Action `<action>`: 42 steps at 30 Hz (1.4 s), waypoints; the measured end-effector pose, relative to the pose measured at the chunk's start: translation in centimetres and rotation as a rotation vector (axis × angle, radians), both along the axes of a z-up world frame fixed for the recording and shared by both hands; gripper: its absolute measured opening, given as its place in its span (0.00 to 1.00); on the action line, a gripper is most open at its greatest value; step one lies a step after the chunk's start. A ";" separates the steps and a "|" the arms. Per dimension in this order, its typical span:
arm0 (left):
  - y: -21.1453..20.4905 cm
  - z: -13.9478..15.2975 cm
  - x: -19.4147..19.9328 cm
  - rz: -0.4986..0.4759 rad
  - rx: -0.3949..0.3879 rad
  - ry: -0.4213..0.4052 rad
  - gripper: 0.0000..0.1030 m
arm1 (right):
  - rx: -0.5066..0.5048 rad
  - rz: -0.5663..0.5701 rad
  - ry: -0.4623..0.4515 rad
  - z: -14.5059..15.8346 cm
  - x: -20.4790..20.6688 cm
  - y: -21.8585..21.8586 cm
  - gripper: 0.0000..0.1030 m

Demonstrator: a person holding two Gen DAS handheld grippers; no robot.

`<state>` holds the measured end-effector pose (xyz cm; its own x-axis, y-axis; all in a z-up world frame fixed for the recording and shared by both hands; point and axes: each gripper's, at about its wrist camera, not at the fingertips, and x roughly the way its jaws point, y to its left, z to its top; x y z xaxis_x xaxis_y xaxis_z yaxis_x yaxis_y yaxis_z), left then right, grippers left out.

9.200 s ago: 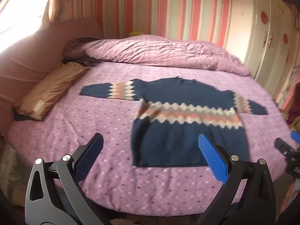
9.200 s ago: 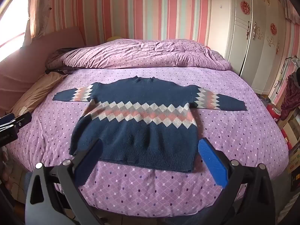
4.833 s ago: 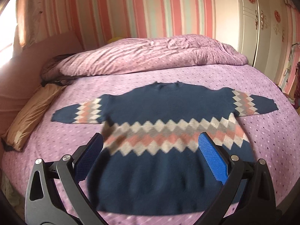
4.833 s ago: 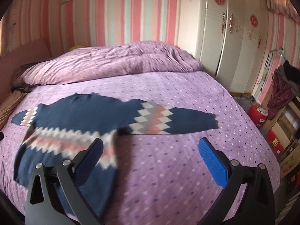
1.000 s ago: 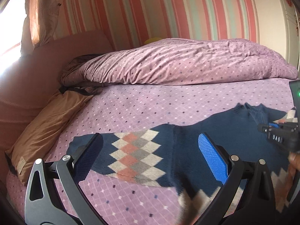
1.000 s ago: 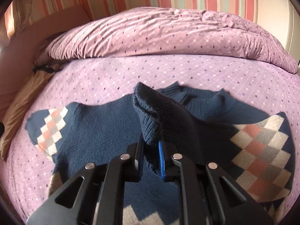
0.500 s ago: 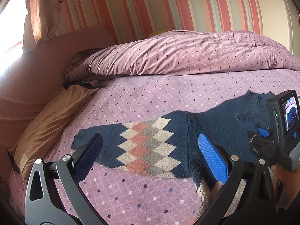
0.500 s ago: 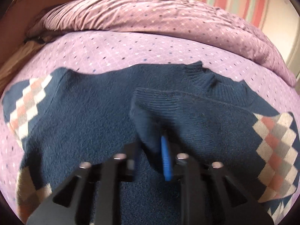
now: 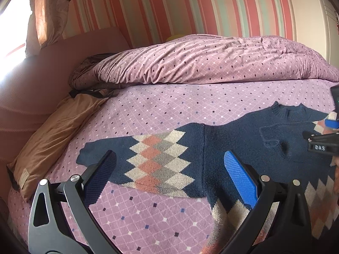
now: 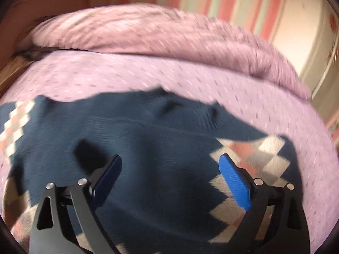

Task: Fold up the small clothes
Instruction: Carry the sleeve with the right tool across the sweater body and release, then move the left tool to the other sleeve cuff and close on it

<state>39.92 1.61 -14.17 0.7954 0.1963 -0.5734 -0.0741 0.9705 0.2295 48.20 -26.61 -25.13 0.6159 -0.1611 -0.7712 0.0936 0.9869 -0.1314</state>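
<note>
A navy sweater with pink, grey and cream diamond bands lies flat on the purple bed. Its left sleeve stretches out to the left. Its right sleeve lies folded across the chest. My left gripper is open and empty, hovering over the left sleeve and shoulder. My right gripper is open and empty just above the chest of the sweater, with the folded sleeve's diamond band by its right finger. The right gripper also shows at the right edge of the left wrist view.
A rumpled purple duvet is piled at the back of the bed. A tan pillow lies at the left by the pink headboard. A striped wall stands behind. A white wardrobe is at the right.
My right gripper has opened and let go of the right sleeve cuff, which now lies on the chest. The right gripper has drawn back a little. The left gripper has barely moved.
</note>
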 end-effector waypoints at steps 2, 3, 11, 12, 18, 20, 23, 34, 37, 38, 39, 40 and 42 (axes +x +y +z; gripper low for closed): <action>-0.3 0.0 -0.2 -0.008 0.011 0.002 0.97 | 0.023 -0.008 0.031 -1.1 1.0 -0.4 0.91; -0.3 0.0 -0.2 -0.011 0.015 0.002 0.97 | 0.029 -0.003 0.043 -1.7 1.5 0.0 0.91; 0.3 -0.1 -0.3 0.002 0.038 0.009 0.97 | 0.047 0.157 0.064 -3.5 1.5 7.2 0.90; 0.3 -0.1 -0.3 0.001 0.041 0.010 0.97 | 0.075 0.164 0.067 -3.4 1.4 7.2 0.90; 0.1 -0.2 -0.4 -0.004 0.037 0.012 0.97 | 0.112 0.117 -0.017 -0.9 -0.5 2.6 0.90; -0.2 -0.4 -0.5 -0.005 0.035 0.011 0.97 | 0.091 0.047 -0.051 -0.2 -0.9 -1.0 0.90; -0.3 -0.6 -0.4 -0.010 0.009 0.020 0.97 | 0.101 -0.063 -0.037 -0.2 -0.7 -6.8 0.91; 4.8 -2.7 0.0 0.064 0.076 0.015 0.97 | 0.207 -0.181 0.117 -5.0 0.3 -15.0 0.92; 7.5 -3.6 0.2 0.089 0.091 0.009 0.97 | 0.180 -0.179 0.065 -4.2 -0.8 -14.0 0.92; 8.5 -3.9 0.4 0.089 0.080 0.011 0.97 | 0.176 -0.164 0.045 -3.9 -1.0 -13.5 0.92; 9.8 -4.2 0.7 0.093 0.074 0.014 0.97 | 0.163 -0.148 0.038 -3.7 -1.1 -13.1 0.92; 10.7 -4.3 0.9 0.091 0.068 0.018 0.97 | 0.144 -0.128 0.039 -3.4 -1.6 -12.5 0.92; 13.4 -4.6 1.6 0.087 0.036 0.036 0.97 | 0.109 -0.095 0.037 -2.9 -2.2 -11.7 0.92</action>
<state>41.54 15.02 -18.77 0.7536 0.2850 -0.5923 -0.1491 0.9518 0.2681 46.00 -38.27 -28.08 0.5726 -0.1312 -0.8093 0.1844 0.9824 -0.0288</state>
